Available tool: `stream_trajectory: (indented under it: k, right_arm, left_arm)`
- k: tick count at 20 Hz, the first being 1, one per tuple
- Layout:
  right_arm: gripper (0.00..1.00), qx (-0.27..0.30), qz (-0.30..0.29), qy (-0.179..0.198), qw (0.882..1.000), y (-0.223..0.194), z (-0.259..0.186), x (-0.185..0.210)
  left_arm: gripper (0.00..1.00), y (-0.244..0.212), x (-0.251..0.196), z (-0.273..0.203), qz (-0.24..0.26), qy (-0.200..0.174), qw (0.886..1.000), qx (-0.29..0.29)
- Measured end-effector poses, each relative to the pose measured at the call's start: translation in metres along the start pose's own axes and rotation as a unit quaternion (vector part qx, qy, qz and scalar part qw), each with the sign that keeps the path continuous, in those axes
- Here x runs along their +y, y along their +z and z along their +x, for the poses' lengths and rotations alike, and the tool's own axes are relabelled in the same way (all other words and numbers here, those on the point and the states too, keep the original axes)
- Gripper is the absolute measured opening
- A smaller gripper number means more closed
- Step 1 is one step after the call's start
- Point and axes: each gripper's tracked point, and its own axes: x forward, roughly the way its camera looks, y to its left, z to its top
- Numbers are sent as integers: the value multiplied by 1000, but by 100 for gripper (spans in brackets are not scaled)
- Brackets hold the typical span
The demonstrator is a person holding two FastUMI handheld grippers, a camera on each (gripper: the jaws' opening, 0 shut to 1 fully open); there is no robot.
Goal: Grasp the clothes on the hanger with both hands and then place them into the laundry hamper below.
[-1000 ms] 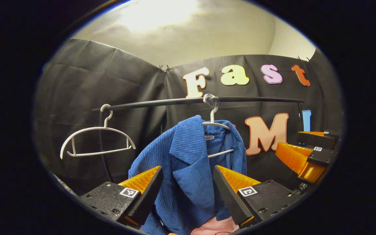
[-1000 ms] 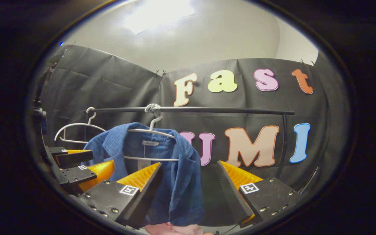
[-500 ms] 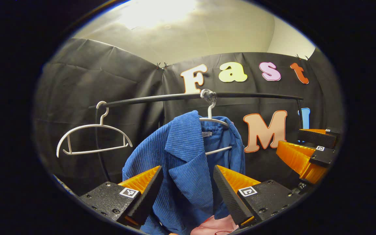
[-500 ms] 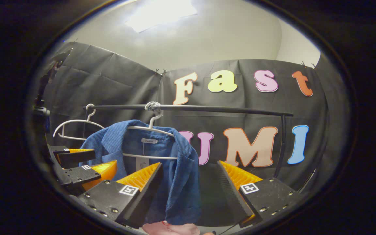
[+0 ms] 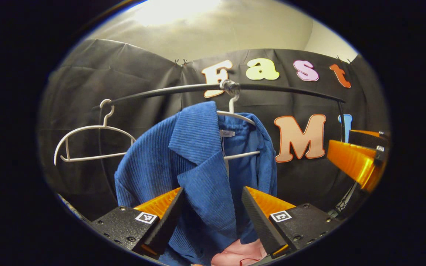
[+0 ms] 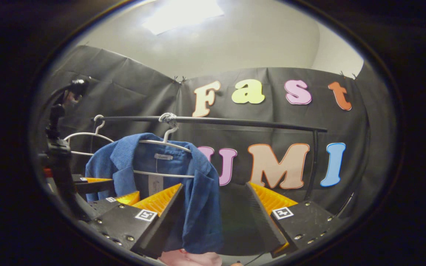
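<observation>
Jacket (image 5: 198, 177) hangs on its hanger (image 6: 168, 144) from the rail (image 6: 235, 122); both grippers, left (image 5: 211, 212) and right (image 6: 215, 210), gape unclenched around its front edges. Closing shallow would probably pinch one lapel, snagging the hanger.

Black cloth wall (image 5: 87, 92), pale ceiling (image 6: 235, 40) with glowing light

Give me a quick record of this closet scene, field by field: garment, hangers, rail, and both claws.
garment: blue corduroy jacket, hanging on a white hanger
spare hanger: empty white hanger, same rail, to the jacket's left in both views
rail: black rail, roughly level
below jacket: pink cloth
left claw: open, fingers either side of the jacket's lapel
right claw: open, jacket's right front edge between its fingers
grasp: not yet made
</observation>
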Motion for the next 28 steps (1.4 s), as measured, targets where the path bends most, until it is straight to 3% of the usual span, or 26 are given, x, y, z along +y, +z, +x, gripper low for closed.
stream_trajectory:
  k: [6,9,13,18,28]
  right_arm:
    - [95,3,-10,-9,1000,-4,0,-12]
    - [98,5,-11,-5,1000,-7,5,-14]
    - [98,8,-13,4,1000,-14,16,-10]
    - [95,24,-16,24,999,-32,31,4]
    - [98,46,-3,55,997,-75,92,44]
  left_arm:
    - [95,-16,6,22,12,24,1000,12]
    - [84,-21,15,29,3,33,999,19]
    - [55,-27,21,37,-2,39,999,27]
    - [8,-28,30,37,-5,42,999,31]
    - [4,-19,36,25,19,17,999,28]
